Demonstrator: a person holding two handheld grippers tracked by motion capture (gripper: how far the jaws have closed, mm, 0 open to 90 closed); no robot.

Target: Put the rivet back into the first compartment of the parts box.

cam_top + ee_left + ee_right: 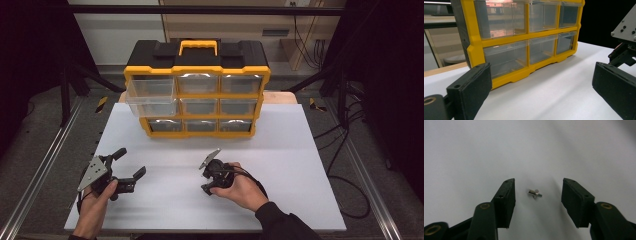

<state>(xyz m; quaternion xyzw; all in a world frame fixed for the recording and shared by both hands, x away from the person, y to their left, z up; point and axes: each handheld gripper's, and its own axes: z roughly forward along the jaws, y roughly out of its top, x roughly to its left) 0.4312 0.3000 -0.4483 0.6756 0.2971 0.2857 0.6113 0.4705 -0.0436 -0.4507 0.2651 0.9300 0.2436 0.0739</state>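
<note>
One small silver screw [535,193] lies flat on the white bench [280,145], near side, right of centre, btwn the two pads of the right tool [537,195] w/ clear gaps both sides; nothing touches it. That tool [207,175] points down at the bench, jaws partly apart, gripping nothing, held by the person's right hand [242,190]. Left tool [131,163] sits well apart, near-left, jaws wide open & empty, aimed toward the far side. Far centre: yellow-black organizer [197,90] w/ clear drawers; its top-left drawer [150,97] is pulled out.
</note>
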